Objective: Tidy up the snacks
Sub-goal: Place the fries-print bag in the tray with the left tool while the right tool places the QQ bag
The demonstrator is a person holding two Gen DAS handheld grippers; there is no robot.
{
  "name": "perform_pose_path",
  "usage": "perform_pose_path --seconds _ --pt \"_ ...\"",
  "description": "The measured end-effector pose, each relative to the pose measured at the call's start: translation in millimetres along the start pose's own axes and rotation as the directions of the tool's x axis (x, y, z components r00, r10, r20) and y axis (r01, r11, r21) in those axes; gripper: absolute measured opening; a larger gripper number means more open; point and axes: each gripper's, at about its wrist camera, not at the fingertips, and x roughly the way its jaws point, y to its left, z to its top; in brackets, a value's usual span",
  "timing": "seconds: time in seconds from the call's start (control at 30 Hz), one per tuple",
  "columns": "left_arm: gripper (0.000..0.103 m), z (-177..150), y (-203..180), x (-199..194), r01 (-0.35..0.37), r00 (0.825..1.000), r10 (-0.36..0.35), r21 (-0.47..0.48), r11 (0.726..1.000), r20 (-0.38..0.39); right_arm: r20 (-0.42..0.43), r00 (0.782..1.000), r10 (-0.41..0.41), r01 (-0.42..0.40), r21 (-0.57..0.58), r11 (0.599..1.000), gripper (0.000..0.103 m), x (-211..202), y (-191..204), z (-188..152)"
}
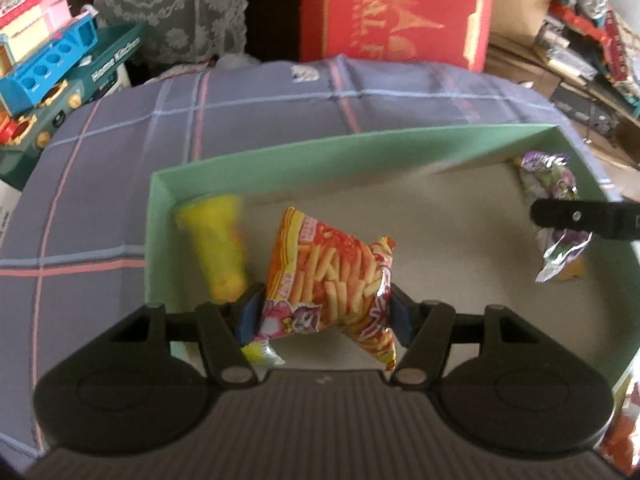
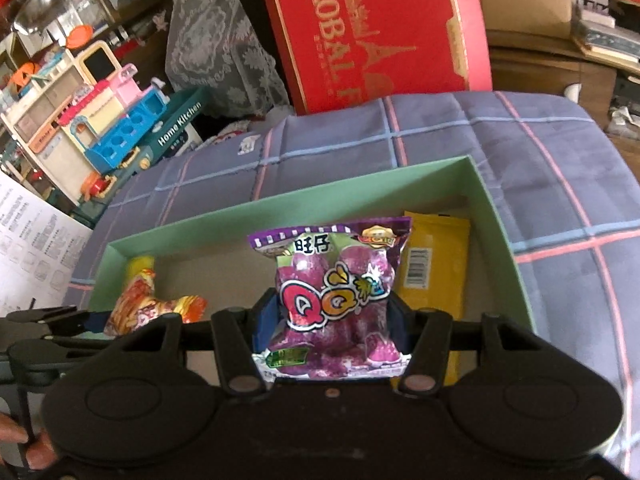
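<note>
My left gripper (image 1: 322,312) is shut on an orange bag of potato sticks (image 1: 328,276), held above the left part of the green box (image 1: 280,156). A yellow packet (image 1: 218,244) lies in the box's left corner, just left of the bag. My right gripper (image 2: 328,320) is shut on a purple QQ gummy bag (image 2: 332,284) over the box's right part (image 2: 496,216). A yellow sachet (image 2: 434,264) lies flat in the box, right of the purple bag. In the right wrist view the orange bag (image 2: 148,308) and yellow packet (image 2: 138,266) show at left.
The box rests on a purple plaid cloth (image 1: 100,184). A red gift box (image 2: 376,28) stands behind it. Toy kitchen sets (image 2: 116,120) crowd the left, cartons and a toy train (image 1: 596,4) the right. A printed sheet (image 2: 32,240) lies at far left; fingers (image 2: 24,444) grip a handle.
</note>
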Motion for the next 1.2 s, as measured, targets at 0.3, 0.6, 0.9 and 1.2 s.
perform_pose_path --seconds 0.3,0.6,0.9,1.2 --pt "0.065 4.2 16.9 0.6 -0.039 0.999 0.039 0.0 0.999 0.018 0.0 0.999 -0.049 0.049 -0.03 0.998 0.059 30.0 5.0 5.5" --pt "0.103 0.9 -15.8 -43.9 -0.051 0.991 0.045 0.05 0.997 0.124 0.098 0.994 -0.045 0.049 -0.041 0.998 0.103 -8.7 14.5 4.3" --pt "0.103 -37.9 -25.3 -86.6 -0.012 0.994 0.009 0.027 1.0 0.107 0.089 0.996 -0.013 0.016 -0.025 1.0 0.103 -55.3 19.6 -24.2" --pt "0.103 -96.3 -50.9 -123.6 0.02 0.995 -0.026 0.057 0.998 0.101 0.082 0.997 0.005 -0.002 -0.035 0.999 0.103 -106.2 22.1 -74.0"
